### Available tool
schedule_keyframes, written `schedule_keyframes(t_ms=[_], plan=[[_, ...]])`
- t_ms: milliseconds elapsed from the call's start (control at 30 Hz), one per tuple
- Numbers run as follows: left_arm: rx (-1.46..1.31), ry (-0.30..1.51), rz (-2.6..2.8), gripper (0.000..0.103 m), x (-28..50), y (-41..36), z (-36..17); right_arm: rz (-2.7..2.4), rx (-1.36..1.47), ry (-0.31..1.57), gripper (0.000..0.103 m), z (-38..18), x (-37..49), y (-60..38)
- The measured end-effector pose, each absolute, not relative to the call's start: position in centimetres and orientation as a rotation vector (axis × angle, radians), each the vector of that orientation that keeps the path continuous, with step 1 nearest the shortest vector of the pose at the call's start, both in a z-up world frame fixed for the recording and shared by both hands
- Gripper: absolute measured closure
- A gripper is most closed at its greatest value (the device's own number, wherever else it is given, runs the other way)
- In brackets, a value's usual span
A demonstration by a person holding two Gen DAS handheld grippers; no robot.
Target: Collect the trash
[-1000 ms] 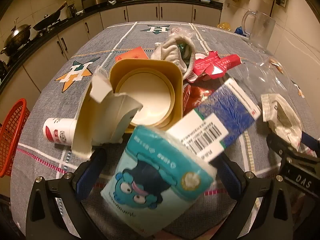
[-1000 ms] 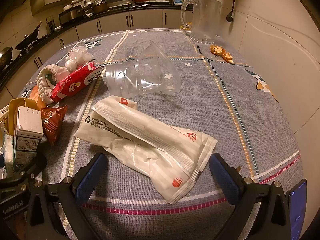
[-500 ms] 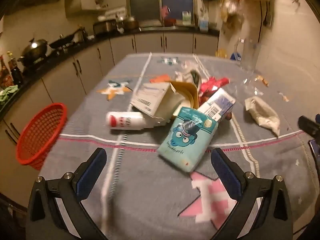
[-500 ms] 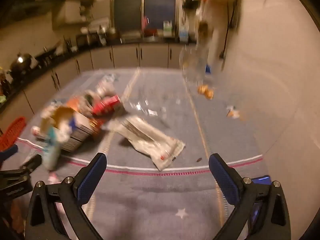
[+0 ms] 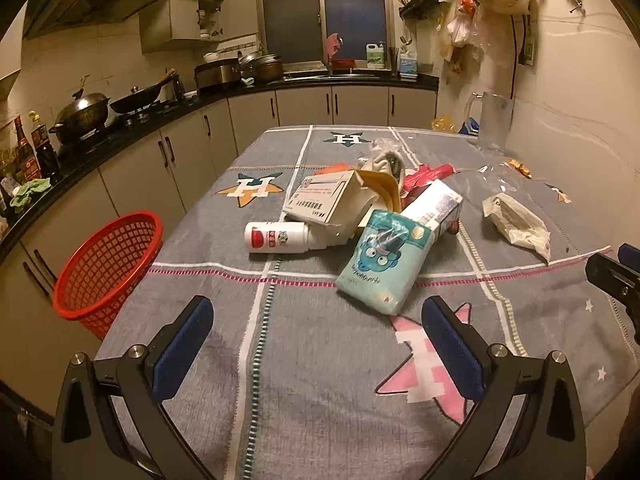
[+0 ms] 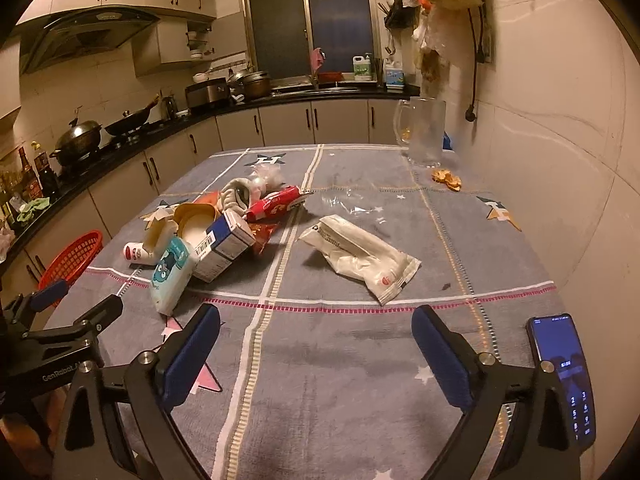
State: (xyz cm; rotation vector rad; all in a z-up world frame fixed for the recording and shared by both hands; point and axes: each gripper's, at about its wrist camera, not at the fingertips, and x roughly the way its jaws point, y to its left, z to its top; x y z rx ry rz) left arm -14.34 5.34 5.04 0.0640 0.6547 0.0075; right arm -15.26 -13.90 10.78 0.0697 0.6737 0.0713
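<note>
A heap of trash lies mid-table: a teal tissue pack [image 5: 384,264] [image 6: 170,272], a blue-and-white carton [image 5: 434,204] [image 6: 224,246], a torn cream box [image 5: 328,200], a small white bottle [image 5: 276,237], a red wrapper [image 6: 276,206] and a white plastic bag [image 5: 516,226] [image 6: 360,258]. A red mesh basket [image 5: 106,264] [image 6: 70,260] stands off the table's left edge. My left gripper [image 5: 318,344] is open and empty, held back above the near table edge. My right gripper [image 6: 316,354] is open and empty, also near the front edge.
A crushed clear bottle [image 6: 352,204], a glass pitcher [image 6: 424,132] and orange peel [image 6: 448,178] lie at the far right. A phone [image 6: 562,376] lies at the near right edge. Kitchen counters with pots run along the left and back.
Both grippers have pulled back and up from close over the trash to the near table edge. The heap, once filling the views, now lies well ahead. Nothing was picked up.
</note>
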Motion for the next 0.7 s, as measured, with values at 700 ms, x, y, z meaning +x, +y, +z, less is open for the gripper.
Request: schedule_keyframes(t_ms=[700], plan=[[0.056,0.722,0.006,0.0,-13.2,5.9,3.2,0.087,0.089,0.749,0.005,8.2,-13.5,-13.8]])
